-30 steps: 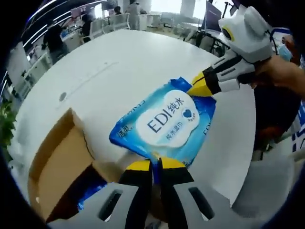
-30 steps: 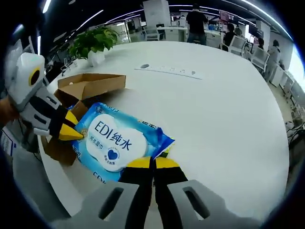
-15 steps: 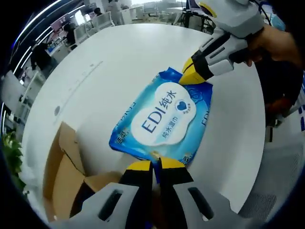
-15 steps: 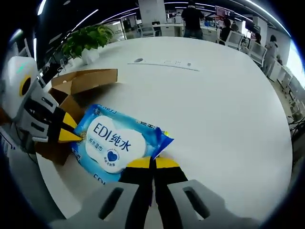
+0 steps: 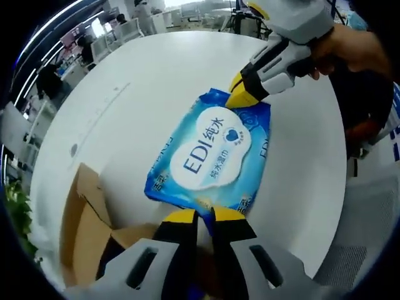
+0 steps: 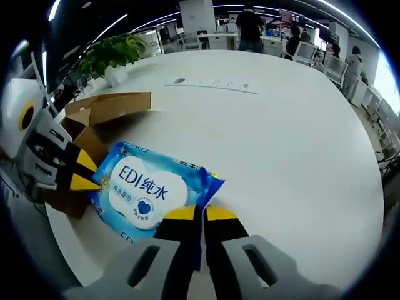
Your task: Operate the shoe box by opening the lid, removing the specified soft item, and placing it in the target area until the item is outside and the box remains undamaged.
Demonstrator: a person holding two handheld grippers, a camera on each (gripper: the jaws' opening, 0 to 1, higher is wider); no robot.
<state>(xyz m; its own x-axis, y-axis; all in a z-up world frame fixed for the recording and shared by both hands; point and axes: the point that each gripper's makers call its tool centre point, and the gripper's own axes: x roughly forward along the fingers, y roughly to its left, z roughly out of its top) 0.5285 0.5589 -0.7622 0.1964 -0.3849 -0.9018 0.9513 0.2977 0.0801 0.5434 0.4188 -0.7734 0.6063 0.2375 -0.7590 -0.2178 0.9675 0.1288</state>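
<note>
Claw tips meet from both sides on the one pack: the left claw [image 5: 199, 215] is pinched tight on the near edge of the blue wipes pack [image 5: 212, 157], and the right claw [image 6: 200, 212] is clamped on the opposite edge, its yellow tips pressed together over the blue film. In the left gripper view the right claw comes in from the upper right with a hand [image 5: 350, 50] behind it.

Between them the pack is stretched out flat, out of the box [image 5: 84, 231] and over the white desk [image 5: 156, 81]; I cannot tell whether it touches the surface. Its white label reads "EDI" with Chinese characters beside it, a dark blue heart and a line of smaller print beneath. More letters run along the side edge, too small to read.

Brown and open, the box sits just beside the pack with a flap standing out. A potted plant [image 6: 112, 56] stands at the desk's far edge, and people [image 6: 253, 28] stand among office furniture beyond.
</note>
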